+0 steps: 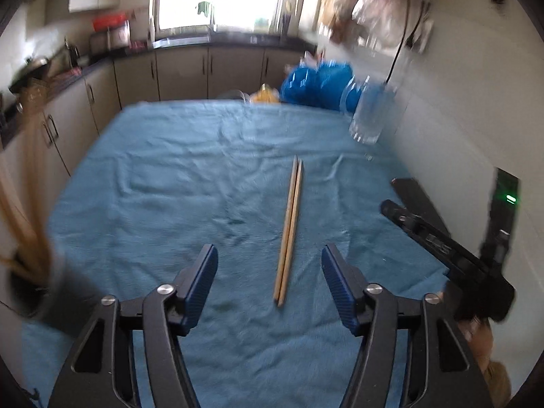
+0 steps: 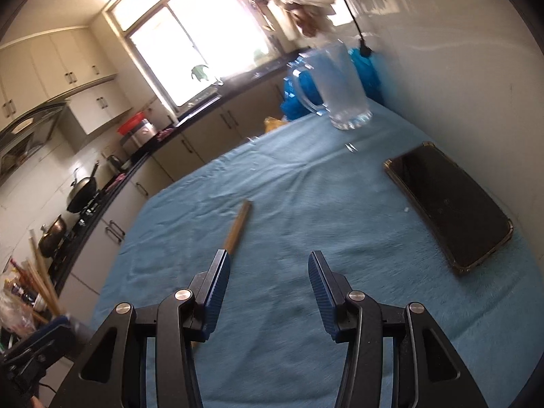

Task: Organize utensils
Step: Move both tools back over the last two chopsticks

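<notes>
Left wrist view: your left gripper [image 1: 270, 280] hangs over the blue cloth [image 1: 176, 176], its jaws spread apart with nothing pressed between the blue pads.
Chopsticks: the pair of wooden chopsticks [image 1: 289, 229] lies flat on the cloth, the two sticks side by side and touching, running from about 6 o'clock up toward 12 o'clock; their near ends sit in the gap between your left jaws, closer to the right finger, and neither pad touches them.
Right wrist view: your right gripper [image 2: 270, 292] is also spread open and holds nothing; only cloth shows between its pads.
Chopsticks from the right: the far end of the chopsticks [image 2: 239, 226] shows at about 11 o'clock of the right gripper, and the rest disappears behind its left finger [image 2: 217, 292].
Glass mug: a clear glass mug [image 2: 340, 88] with a handle stands upright near the far edge of the table, at about 1 o'clock from either gripper, well apart from the chopsticks.
Phone: a dark phone [image 2: 448, 204] in a clear case lies flat on the cloth at about 2 o'clock of the right gripper, near the wall.
Holder at the left: at about 9 o'clock in the left view, more wooden sticks [image 1: 20, 231] stand in a dark holder [image 1: 27, 292]; it is too blurred to tell more.
Blue bag: a blue plastic bag [image 1: 316, 83] sits behind the mug at the table's far edge.
</notes>
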Available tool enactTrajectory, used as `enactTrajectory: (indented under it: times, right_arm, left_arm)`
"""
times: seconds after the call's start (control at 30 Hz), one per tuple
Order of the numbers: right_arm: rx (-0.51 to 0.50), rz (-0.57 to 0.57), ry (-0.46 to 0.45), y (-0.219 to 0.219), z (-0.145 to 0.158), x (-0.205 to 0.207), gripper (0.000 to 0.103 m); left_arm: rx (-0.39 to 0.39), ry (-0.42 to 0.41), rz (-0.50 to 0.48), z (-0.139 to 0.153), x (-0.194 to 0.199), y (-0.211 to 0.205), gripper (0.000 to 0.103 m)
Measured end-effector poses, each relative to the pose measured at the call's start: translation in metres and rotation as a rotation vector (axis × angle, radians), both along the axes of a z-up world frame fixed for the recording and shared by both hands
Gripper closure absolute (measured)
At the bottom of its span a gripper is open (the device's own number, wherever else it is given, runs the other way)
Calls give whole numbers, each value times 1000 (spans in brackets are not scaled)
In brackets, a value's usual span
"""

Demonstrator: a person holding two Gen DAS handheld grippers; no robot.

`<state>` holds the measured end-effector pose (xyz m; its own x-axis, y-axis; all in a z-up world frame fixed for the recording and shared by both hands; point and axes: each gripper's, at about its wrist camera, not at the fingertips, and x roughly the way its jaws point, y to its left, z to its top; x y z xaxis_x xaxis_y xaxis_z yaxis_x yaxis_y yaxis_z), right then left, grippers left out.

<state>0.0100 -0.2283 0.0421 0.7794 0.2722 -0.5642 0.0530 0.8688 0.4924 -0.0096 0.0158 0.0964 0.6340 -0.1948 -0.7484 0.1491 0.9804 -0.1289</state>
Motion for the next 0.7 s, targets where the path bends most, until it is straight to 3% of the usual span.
enactTrajectory:
  times: [0.07, 0.2, 0.3, 0.33, 0.4, 0.47, 0.6, 0.7]
  right_arm:
    - [26, -13, 2, -10, -9, 4, 51]
    - [58, -20, -6, -23, -21, 6, 51]
    - [96, -23, 6, -30, -25, 8, 51]
    - [95, -22, 0, -31, -24, 8, 51]
    - [79, -23, -16, -30, -21, 7, 51]
    - [75, -18, -29, -30, -19, 5, 51]
    - [76, -24, -32, -30, -18, 4, 51]
    - [83, -31, -35, -32, -17, 4, 51]
  left_arm:
    - [18, 34, -6, -17, 23, -12, 49]
    - [126, 79, -13, -51, 56, -31, 61]
    - [177, 143, -5, -74, 73, -43, 63]
    - [144, 136, -14, -75, 71, -44, 65]
    - [80, 208, -97, -78, 67, -56, 71]
    - [79, 182, -144, -72, 57, -66, 80]
    - [92, 143, -71, -66, 56, -56, 80]
    - [76, 158, -54, -68, 69, -46, 80]
